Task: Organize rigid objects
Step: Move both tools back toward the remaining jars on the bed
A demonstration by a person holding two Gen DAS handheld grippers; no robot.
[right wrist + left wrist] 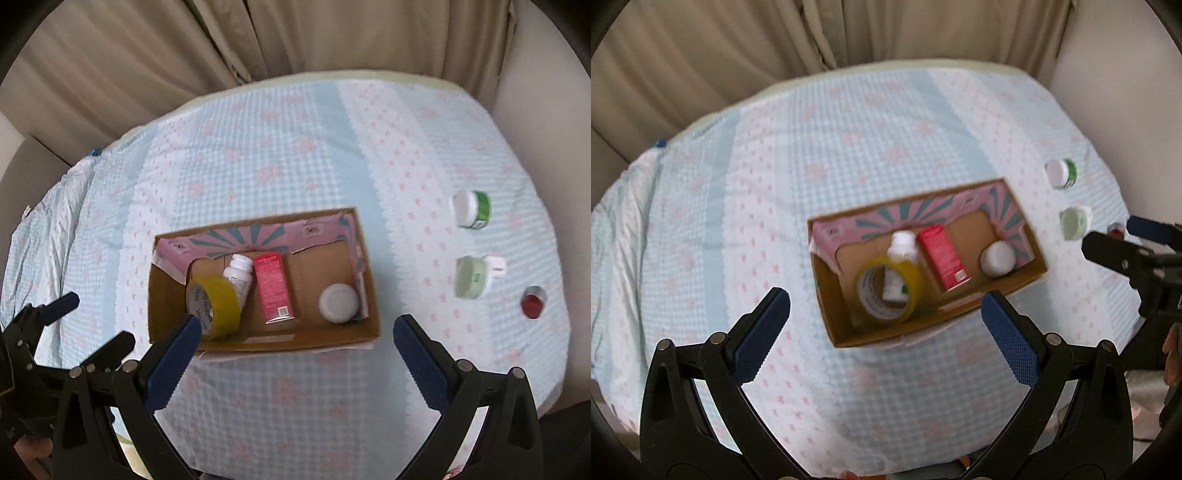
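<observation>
Already the cardboard box point(258, 332) at centre frame held four things: a yellow tape roll point(214, 310), a white bottle point(239, 277), a red carton point(275, 290) and a white-lidded jar point(339, 303). Three items were left on the checked bedspread point(280, 155) at the right of the frame: a green-banded jar point(472, 209), a pale green jar point(471, 277) and a small red-capped container point(532, 302). Both the left gripper point(886, 317) and the right gripper point(297, 339) had their fingers spread wide, holding nothing. Judging by this, the sorting was a little past halfway.
</observation>
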